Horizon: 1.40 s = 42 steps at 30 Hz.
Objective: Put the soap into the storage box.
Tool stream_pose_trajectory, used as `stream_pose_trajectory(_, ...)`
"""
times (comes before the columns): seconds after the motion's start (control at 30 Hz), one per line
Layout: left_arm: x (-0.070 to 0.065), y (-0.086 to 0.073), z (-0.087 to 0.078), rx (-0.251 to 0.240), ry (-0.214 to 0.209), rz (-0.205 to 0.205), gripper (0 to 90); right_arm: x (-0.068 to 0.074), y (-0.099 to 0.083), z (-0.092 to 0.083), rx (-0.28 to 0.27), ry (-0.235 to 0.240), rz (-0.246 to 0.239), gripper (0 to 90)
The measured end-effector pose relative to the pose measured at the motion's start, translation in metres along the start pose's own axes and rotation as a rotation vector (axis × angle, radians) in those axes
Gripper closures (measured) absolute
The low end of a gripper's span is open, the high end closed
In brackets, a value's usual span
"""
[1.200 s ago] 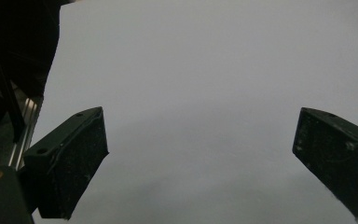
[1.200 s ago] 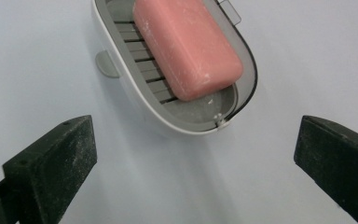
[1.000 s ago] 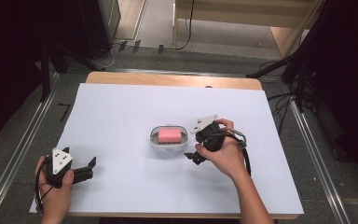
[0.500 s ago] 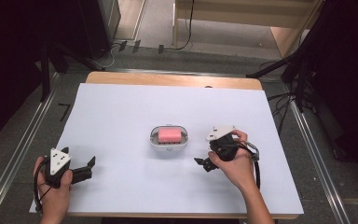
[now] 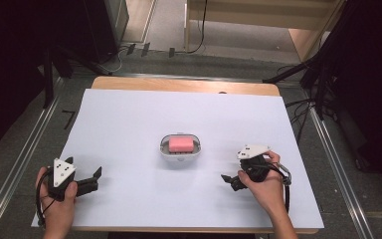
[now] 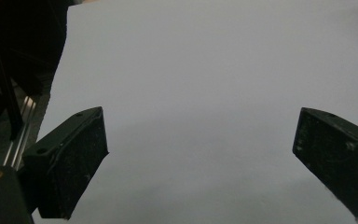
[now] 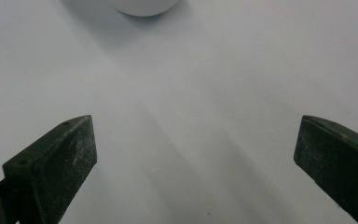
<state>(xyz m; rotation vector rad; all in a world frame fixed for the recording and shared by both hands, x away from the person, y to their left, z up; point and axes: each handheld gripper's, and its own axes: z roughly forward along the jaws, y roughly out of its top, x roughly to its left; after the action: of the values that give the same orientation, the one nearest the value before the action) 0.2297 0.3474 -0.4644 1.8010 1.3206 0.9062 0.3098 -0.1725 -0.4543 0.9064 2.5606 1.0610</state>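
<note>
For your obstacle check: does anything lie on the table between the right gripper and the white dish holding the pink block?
Nothing visible does. Bare white table lies between the right gripper, its jaws open, and the white dish holding the pink block.

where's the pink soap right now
In the high view the pink soap lies in the white dish at mid-table, nearer the right gripper.
</note>
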Motion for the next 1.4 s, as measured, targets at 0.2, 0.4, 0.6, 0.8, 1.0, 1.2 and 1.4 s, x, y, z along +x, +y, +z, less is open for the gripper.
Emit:
stream_pose_trajectory(0.2, 0.0, 0.0, 0.0, 0.001, 0.001, 0.001, 3.6, -0.004, -0.015, -0.008, -0.034, -0.018, 0.015, 0.0)
stream_pose_trajectory(0.4, 0.0, 0.0, 0.0, 0.0, 0.002, 0.002, 3.6, -0.009, -0.033, -0.015, -0.042, -0.037, 0.045, 0.0)
stream_pose_trajectory(0.6, -0.001, 0.0, 0.0, 0.0, 0.003, 0.002, 3.6, -0.015, -0.052, -0.022, -0.047, -0.065, 0.071, 0.0)
stream_pose_trajectory(0.8, -0.001, 0.0, 0.0, 0.001, 0.003, 0.001, 3.6, -0.018, -0.067, -0.03, -0.062, -0.082, 0.096, 0.0)
stream_pose_trajectory(1.0, 0.0, 0.0, 0.0, 0.002, 0.001, 0.001, 3.6, -0.021, -0.084, -0.045, -0.092, -0.11, 0.139, 0.0)
stream_pose_trajectory(1.2, 0.0, 0.0, 0.0, 0.001, 0.0, 0.001, 3.6, -0.024, -0.096, -0.055, -0.108, -0.135, 0.161, 0.0)
stream_pose_trajectory(1.4, 0.0, 0.0, 0.0, 0.0, -0.002, 0.0, 3.6, -0.034, -0.118, -0.073, -0.131, -0.179, 0.221, 0.0)
